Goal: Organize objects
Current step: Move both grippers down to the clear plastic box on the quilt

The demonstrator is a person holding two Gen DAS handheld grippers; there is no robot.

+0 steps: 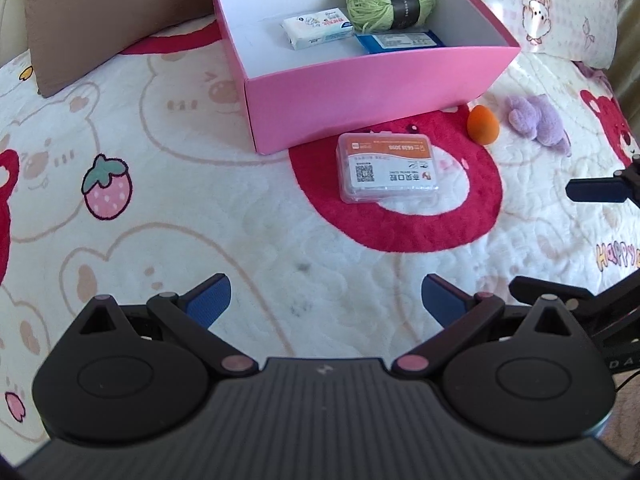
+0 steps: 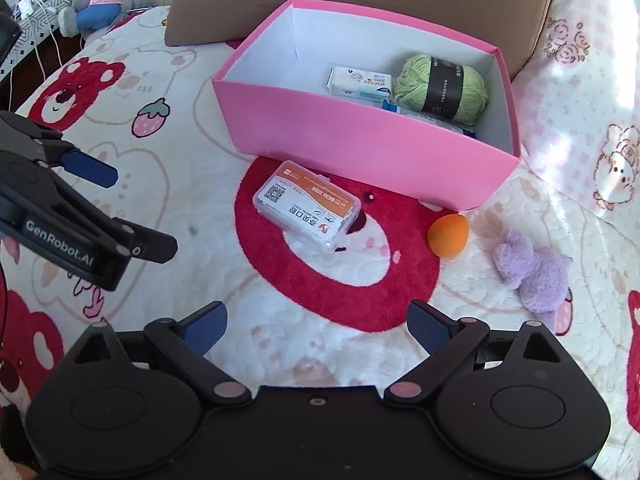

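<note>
The pink box holds yarn and packets (three items stowed); plastic case, orange sponge and purple plush remain outside, with left gripper and right gripper both released, empty.

Bedroom — cartoon bedspread, pillows, plush toys

Fluffy plush blanket, matt pink cardboard box, glossy clear plastic case, fuzzy green yarn, smooth matt orange sponge.
</note>
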